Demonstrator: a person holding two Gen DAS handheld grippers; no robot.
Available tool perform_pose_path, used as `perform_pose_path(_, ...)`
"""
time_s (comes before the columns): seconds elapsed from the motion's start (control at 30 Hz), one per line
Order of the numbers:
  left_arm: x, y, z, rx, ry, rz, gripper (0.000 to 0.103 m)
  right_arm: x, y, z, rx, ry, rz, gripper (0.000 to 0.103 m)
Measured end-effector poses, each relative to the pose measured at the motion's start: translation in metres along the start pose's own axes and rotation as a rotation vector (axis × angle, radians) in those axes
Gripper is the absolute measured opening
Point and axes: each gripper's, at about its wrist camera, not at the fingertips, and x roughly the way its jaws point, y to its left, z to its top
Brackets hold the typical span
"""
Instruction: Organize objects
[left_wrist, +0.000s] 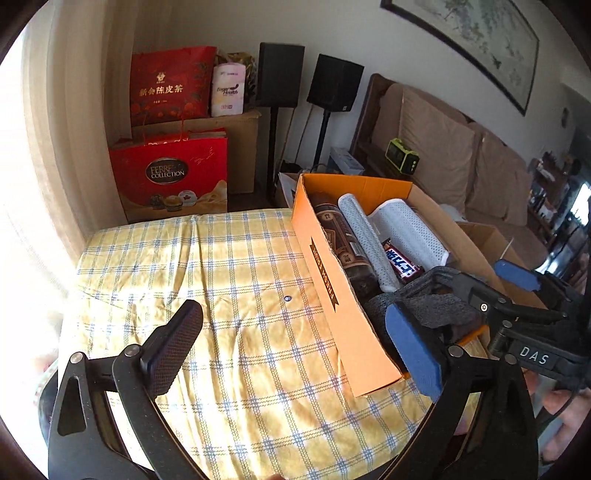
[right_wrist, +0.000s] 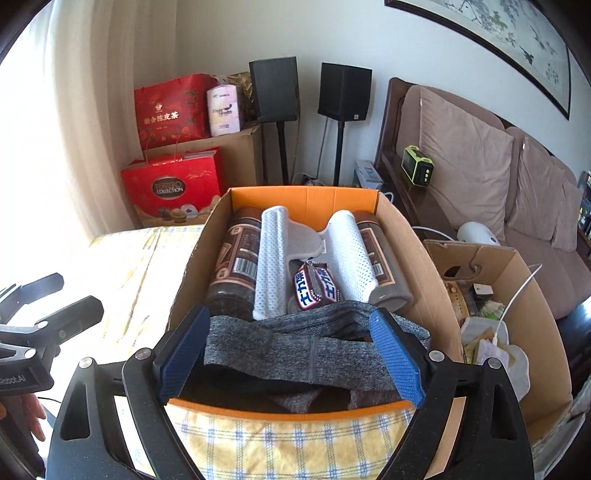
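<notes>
An orange-lined cardboard box (right_wrist: 303, 194) stands on a yellow checked cloth (left_wrist: 240, 277). It holds two brown jars (right_wrist: 236, 258), a white mesh roll (right_wrist: 273, 258), chocolate bars (right_wrist: 314, 288) and a folded grey garment (right_wrist: 295, 347) at the near end. My right gripper (right_wrist: 295, 350) is open over that end. The garment lies between its blue pads (right_wrist: 395, 354), which do not press on it. My left gripper (left_wrist: 295, 343) hangs open over the bare cloth left of the box's wall (left_wrist: 325, 258), with nothing between its fingers. It also shows at the left edge of the right wrist view as the left gripper (right_wrist: 79, 291).
Red gift bags (left_wrist: 170, 177) and two black speakers on stands (right_wrist: 345, 92) stand behind the table. A sofa (right_wrist: 480, 158) runs along the right wall. A second cardboard box (right_wrist: 517, 280) with clutter and a white cable sits to the right. A hand (right_wrist: 33, 417) shows low left.
</notes>
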Motion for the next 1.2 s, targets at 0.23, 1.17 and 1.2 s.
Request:
perform_pose_path(0.23,-0.014,0.01,-0.018,-0.01,0.025,0.033,0.103,-0.022,0.013,-0.013,-0.017,-0.042,-0.011,0.102)
perform_pose_path(1.17,-0.088,0.031,-0.086,-0.077,0.001,0.142,0.103,-0.084,0.031,-0.073,0.016,-0.068,-0.032,0.103)
perform_pose_path(1.2,-0.09,0.033,-0.087,-0.08,-0.002,0.142,0.103,-0.086,0.032,-0.074,0.014,-0.069,-0.035,0.103)
